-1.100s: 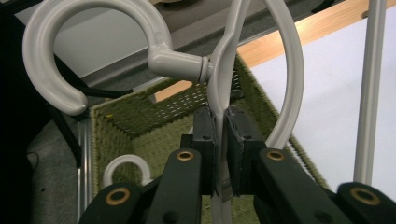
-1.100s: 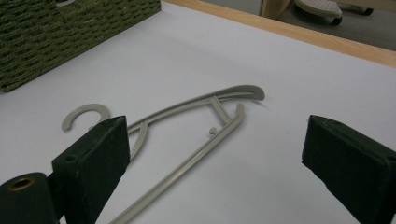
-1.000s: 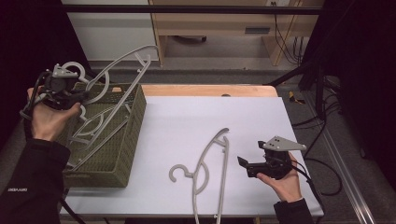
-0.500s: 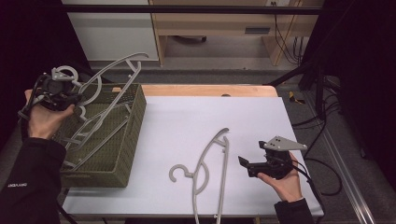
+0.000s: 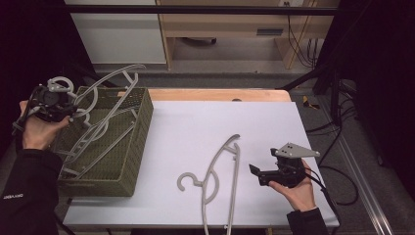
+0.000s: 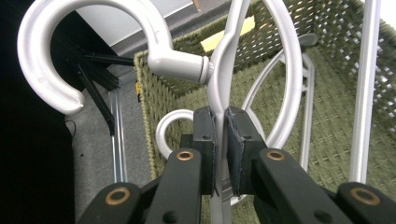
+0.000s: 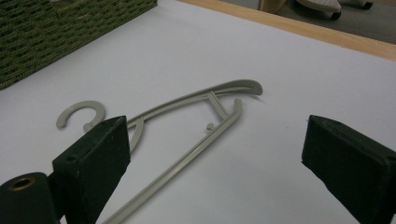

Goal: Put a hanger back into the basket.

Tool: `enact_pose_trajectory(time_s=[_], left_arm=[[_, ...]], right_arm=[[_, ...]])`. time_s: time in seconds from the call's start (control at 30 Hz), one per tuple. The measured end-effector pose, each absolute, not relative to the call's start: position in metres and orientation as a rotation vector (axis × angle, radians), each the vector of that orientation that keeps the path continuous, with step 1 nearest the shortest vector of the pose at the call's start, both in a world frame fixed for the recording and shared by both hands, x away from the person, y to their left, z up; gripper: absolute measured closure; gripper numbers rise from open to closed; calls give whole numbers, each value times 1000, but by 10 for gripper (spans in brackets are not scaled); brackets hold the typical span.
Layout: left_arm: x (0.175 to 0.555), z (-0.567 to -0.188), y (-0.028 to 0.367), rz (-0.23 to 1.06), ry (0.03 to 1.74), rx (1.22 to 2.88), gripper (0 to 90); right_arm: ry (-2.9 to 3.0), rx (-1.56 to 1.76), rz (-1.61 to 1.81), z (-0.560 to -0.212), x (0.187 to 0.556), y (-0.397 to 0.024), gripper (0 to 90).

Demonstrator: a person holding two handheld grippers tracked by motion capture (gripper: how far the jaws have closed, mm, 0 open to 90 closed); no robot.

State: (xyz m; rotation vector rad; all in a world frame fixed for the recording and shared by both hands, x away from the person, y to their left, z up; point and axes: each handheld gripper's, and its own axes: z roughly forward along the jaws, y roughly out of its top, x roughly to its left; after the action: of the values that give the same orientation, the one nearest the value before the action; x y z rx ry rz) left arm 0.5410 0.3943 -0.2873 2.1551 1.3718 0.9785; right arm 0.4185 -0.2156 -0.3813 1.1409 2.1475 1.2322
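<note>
My left gripper [image 5: 53,104] [image 6: 220,135] is shut on a grey plastic hanger [image 5: 105,83] [image 6: 224,79], pinching its neck just below the hook. That hanger hangs tilted over the green woven basket [image 5: 128,161] [image 6: 336,140], its far end above the basket's back rim. Another grey hanger [image 5: 95,142] [image 6: 306,116] lies inside the basket. A third grey hanger [image 5: 218,169] [image 7: 187,121] lies flat on the white table top. My right gripper [image 5: 254,172] [image 7: 215,158] rests open near the table's front right, just right of that hanger, with nothing between its jaws.
The white table top [image 5: 205,122] has a wooden strip [image 5: 215,94] along its far edge. Cables [image 5: 333,176] trail off the right side. Wooden furniture [image 5: 225,29] and a white cabinet [image 5: 117,34] stand on the floor beyond the table.
My left hand has carried the held hanger lower and a little nearer, so it sinks toward the basket. The right gripper and the hanger on the table have stayed still.
</note>
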Motion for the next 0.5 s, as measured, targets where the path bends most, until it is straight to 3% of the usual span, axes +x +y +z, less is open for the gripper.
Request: enact_pose_trajectory(time_s=[0.5], left_arm=[[542,-313,408,983,1384,2245,826]], right_arm=[[2149,1144,1229,-382,419,-215,84]])
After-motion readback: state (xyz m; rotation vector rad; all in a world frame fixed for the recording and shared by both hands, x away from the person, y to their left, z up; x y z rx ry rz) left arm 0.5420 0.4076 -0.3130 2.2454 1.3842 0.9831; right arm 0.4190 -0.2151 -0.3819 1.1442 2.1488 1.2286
